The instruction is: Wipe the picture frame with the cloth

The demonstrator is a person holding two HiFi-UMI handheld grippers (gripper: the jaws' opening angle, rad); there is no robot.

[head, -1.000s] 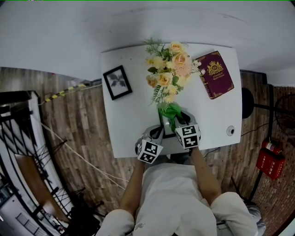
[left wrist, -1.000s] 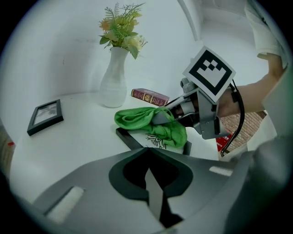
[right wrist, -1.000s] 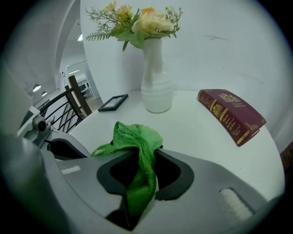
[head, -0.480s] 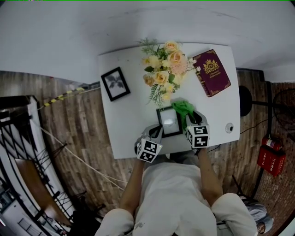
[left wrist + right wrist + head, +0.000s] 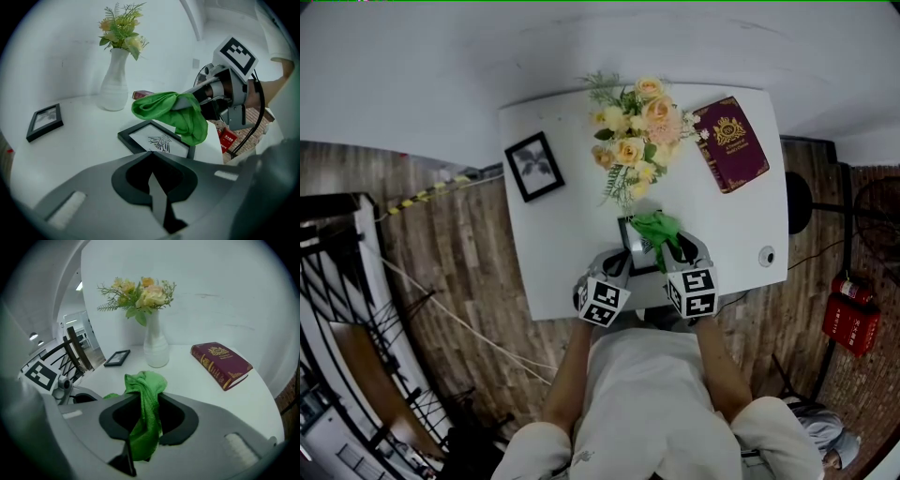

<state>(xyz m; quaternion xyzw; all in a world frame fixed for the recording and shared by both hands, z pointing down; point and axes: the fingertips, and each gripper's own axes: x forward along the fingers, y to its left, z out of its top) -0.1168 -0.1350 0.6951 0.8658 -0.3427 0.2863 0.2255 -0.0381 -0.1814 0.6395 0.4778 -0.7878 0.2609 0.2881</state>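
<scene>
A black picture frame (image 5: pixel 635 249) with a small print lies near the white table's front edge, seen close ahead in the left gripper view (image 5: pixel 157 140). My left gripper (image 5: pixel 617 269) (image 5: pixel 151 157) is shut on the frame's near edge. A green cloth (image 5: pixel 657 228) (image 5: pixel 173 110) (image 5: pixel 146 390) hangs from my right gripper (image 5: pixel 677 251) (image 5: pixel 145 414), which is shut on it. The cloth drapes over the frame's far right part. In the left gripper view the right gripper (image 5: pixel 199 96) reaches in from the right, just above the frame.
A white vase of flowers (image 5: pixel 637 141) (image 5: pixel 114 84) (image 5: pixel 155 345) stands behind the frame. A second small black frame (image 5: pixel 533 167) (image 5: pixel 45 121) lies at the far left, a maroon book (image 5: pixel 730 143) (image 5: pixel 220 364) at the far right. A small round white object (image 5: pixel 766 257) sits by the table's right edge.
The right gripper swung the cloth to the right off the frame, then back left onto its far right part. The left gripper has stayed on the frame.
</scene>
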